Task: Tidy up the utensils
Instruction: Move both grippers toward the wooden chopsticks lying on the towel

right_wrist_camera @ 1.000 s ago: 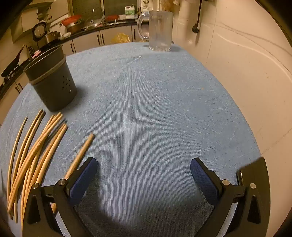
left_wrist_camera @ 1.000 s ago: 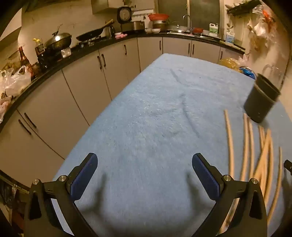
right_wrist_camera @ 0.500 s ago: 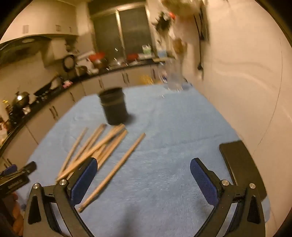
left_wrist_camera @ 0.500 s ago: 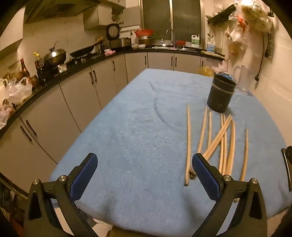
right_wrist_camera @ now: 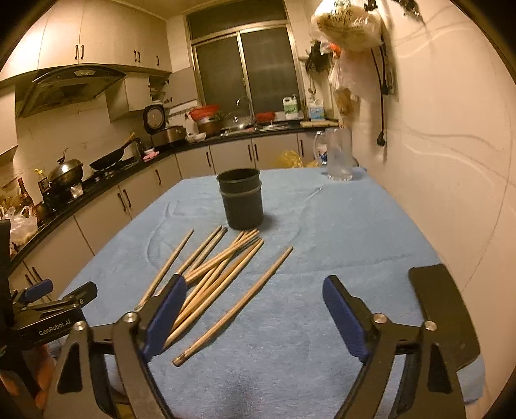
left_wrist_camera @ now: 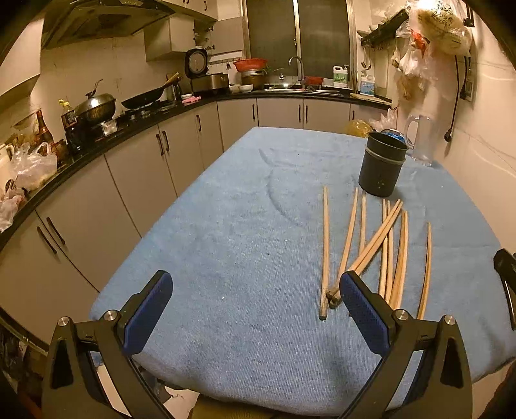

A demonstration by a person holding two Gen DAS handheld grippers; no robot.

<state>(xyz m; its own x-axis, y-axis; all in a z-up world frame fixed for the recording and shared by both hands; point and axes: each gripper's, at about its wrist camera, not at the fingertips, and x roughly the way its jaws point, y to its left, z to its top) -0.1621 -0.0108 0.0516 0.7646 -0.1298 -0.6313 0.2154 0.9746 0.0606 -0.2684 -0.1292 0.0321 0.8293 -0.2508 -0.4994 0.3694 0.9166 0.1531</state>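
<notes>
Here both tongs, left gripper and right gripper, gape empty, the right just narrowing, hiding some chopsticks' ends.

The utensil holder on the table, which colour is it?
The utensil holder is dark grey to black; the right wrist view shows it best.

Dim kitchen under warm yellow light.
Grey cabinets under a black counter curve from 9 to 12 o'clock; a dark window stands at 12, a hood at 10, a bare wall at 3, with bags hung at 1.
</notes>
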